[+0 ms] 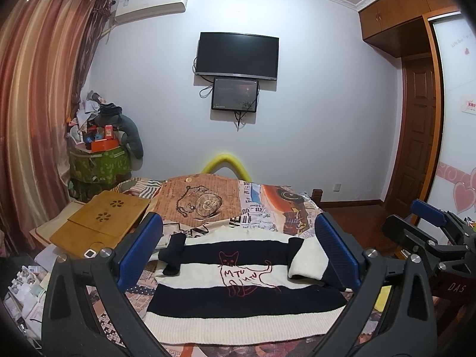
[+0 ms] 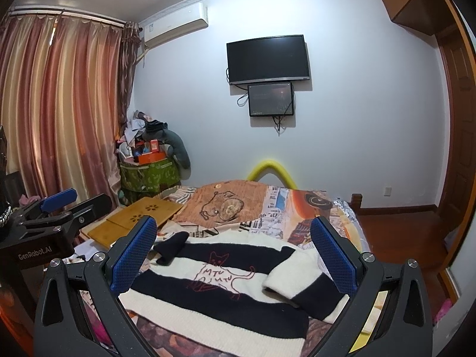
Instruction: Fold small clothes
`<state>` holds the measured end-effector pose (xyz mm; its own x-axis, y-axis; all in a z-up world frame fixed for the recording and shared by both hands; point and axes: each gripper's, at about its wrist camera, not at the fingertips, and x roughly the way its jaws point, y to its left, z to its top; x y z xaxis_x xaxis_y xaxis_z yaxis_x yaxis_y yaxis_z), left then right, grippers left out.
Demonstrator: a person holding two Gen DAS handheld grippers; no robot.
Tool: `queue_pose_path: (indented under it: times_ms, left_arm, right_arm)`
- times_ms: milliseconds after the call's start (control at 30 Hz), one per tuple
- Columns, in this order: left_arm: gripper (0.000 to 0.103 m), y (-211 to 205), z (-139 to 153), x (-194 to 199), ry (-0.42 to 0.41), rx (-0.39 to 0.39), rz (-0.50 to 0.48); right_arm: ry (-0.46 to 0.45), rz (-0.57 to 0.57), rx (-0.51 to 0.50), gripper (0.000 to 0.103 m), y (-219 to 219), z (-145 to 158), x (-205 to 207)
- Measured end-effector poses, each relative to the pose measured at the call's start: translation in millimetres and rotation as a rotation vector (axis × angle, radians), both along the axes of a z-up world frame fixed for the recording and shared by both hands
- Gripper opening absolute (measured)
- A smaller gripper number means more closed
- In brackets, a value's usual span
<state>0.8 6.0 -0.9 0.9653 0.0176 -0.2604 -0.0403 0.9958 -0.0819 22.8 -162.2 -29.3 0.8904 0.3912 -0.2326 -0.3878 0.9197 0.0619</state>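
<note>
The left claw [image 1: 238, 241] is held wide apart and released, nothing being gripped between its two blue-padded fingers [image 1: 142, 247]. Directly ahead of it and framed between those fingers, a small knitted sweater [image 1: 238, 297] is laid flat on a bed. Broad black and white stripes are seen across the sweater, and a cat outlined in red thread with letters is stitched near its middle. A black-cuffed sleeve is folded inward just inside the left finger; a white sleeve is folded inward just inside the right finger. No finger is seen touching the fabric.

The right claw [image 2: 235, 247] is likewise spread and released, empty, with the same sweater [image 2: 214, 294] lying ahead of it and slightly below, its white sleeve nearest the right-hand finger [image 2: 333, 255]. Each claw is seen at the edge of the other's view: the right claw [image 1: 428, 217] to the far right of the left one, the left claw [image 2: 56, 197] to the far left of the right one.

Beyond the sweater, a patchwork bedspread [image 1: 208, 202] printed with a pocket watch is spread over the bed. To the left of the claws, a bamboo lap tray [image 1: 101, 223] is rested on the bed. Further off, a television [image 1: 238, 55] and a smaller screen [image 1: 235, 94] are mounted on the wall ahead, with striped curtains [image 1: 38, 95] hung far left.
</note>
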Motion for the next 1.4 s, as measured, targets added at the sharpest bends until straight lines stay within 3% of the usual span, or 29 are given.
queue_pose_path:
  times_ms: [1400]
  left_arm:
    - [0.103,1,-2,14,0.022,-0.031,0.020]
  right_arm:
    - [0.014,-0.005,-0.004,0.103,2,-6,5]
